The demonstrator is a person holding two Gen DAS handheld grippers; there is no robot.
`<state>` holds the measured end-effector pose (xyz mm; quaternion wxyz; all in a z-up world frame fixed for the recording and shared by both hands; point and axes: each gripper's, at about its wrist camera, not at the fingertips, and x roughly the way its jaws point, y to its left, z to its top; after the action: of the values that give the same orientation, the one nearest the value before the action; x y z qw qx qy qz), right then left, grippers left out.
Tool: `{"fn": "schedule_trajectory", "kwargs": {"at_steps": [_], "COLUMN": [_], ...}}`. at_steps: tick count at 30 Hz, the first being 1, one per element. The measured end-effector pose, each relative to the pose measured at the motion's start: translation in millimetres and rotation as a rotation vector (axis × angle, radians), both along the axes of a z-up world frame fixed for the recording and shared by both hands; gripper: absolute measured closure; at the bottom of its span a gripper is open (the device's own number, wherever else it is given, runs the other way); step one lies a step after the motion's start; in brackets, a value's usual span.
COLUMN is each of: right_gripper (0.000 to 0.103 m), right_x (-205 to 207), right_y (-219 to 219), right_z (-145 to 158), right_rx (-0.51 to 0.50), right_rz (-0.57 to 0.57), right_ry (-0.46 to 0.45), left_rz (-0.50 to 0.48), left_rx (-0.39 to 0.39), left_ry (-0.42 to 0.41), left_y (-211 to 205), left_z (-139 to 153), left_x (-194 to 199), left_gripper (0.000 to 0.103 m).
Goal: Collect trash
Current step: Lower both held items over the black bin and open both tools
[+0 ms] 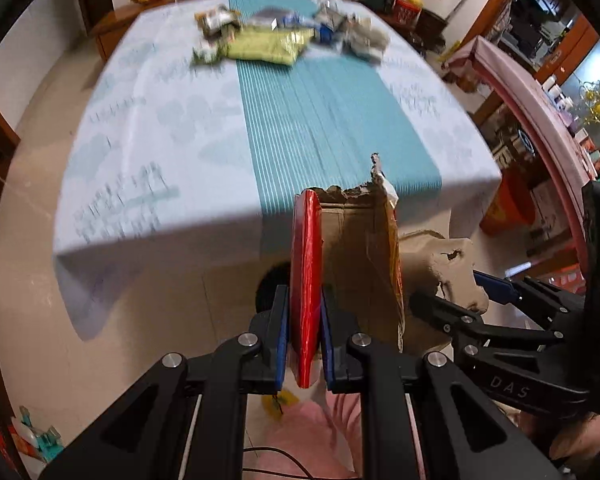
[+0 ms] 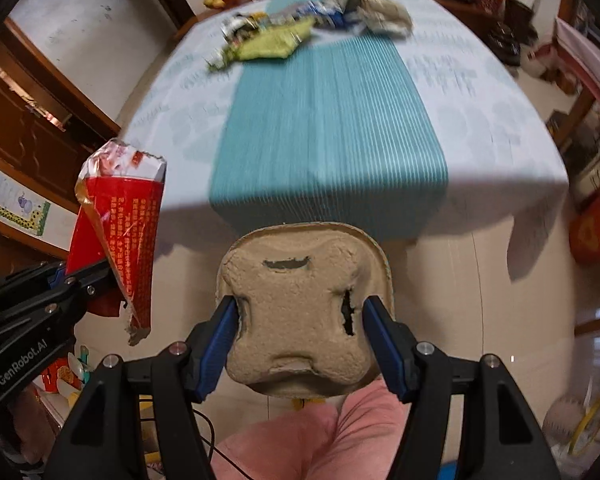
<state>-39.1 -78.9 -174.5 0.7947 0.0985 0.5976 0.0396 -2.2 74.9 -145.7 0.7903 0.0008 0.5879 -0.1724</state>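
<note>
Red torn box (image 1: 306, 296) is pinched between the left gripper's (image 1: 305, 344) blue pads, near the table's (image 1: 160, 184) near edge. The right gripper (image 2: 298, 344) clamps a pulp tray (image 2: 300, 320). More trash (image 1: 276, 36) lies at the far end.

A table (image 1: 148, 152) draped in pale cloth with a teal striped runner (image 1: 324, 120) stands on a cream tiled floor (image 1: 32, 280), flanked by wooden cabinets (image 2: 24, 128) and white walls (image 2: 84, 20).

A table (image 1: 148, 128) under a pale cloth and teal striped runner (image 1: 324, 120) bears a far-end trash heap (image 1: 284, 36).
</note>
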Motion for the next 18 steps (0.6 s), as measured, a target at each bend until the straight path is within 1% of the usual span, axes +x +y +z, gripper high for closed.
{"fn": "schedule_trajectory", "kwargs": {"at_steps": [4,5,7,11,13,15,18], "right_gripper": [0.039,0.039,0.039,0.039,0.038,0.038,0.038], "right_x": [-9.7,-10.7,-11.6,-6.6,-0.7,5.3,14.5], "right_y": [-9.4,-12.1,-18.2,-27.6,-30.1,-32.7,-34.6], "right_z": [-37.1,-49.3,-78.1,-146.4,-180.9,-214.6,-252.4], "right_rx": [0.003,0.004,0.010,0.013,0.004,0.007,0.004], "right_rz": [-0.033,-0.040,-0.054,-0.066,-0.068,-0.070,-0.069], "right_ry": [0.043,0.052,0.065,0.100,0.120,0.136,0.160], "left_rz": [0.009,0.016,0.021,0.037,0.050,0.066,0.084], "left_rx": [-0.004,-0.007,-0.010,0.008,0.020,0.028,0.024], "left_ry": [0.050,0.065,0.085,0.129,0.142,0.156,0.185], "left_y": [-7.3,-9.2,-13.0,-23.5,-28.2,-32.8,-40.3], "left_z": [-41.4,-57.7,-84.8,-157.9,-189.9,-219.6,-258.3], "left_x": [-9.2,-10.4,-11.5,-4.5,1.4,8.2,19.2], "left_gripper": [0.091,0.091,0.090,0.090,0.089,0.087,0.084]}}
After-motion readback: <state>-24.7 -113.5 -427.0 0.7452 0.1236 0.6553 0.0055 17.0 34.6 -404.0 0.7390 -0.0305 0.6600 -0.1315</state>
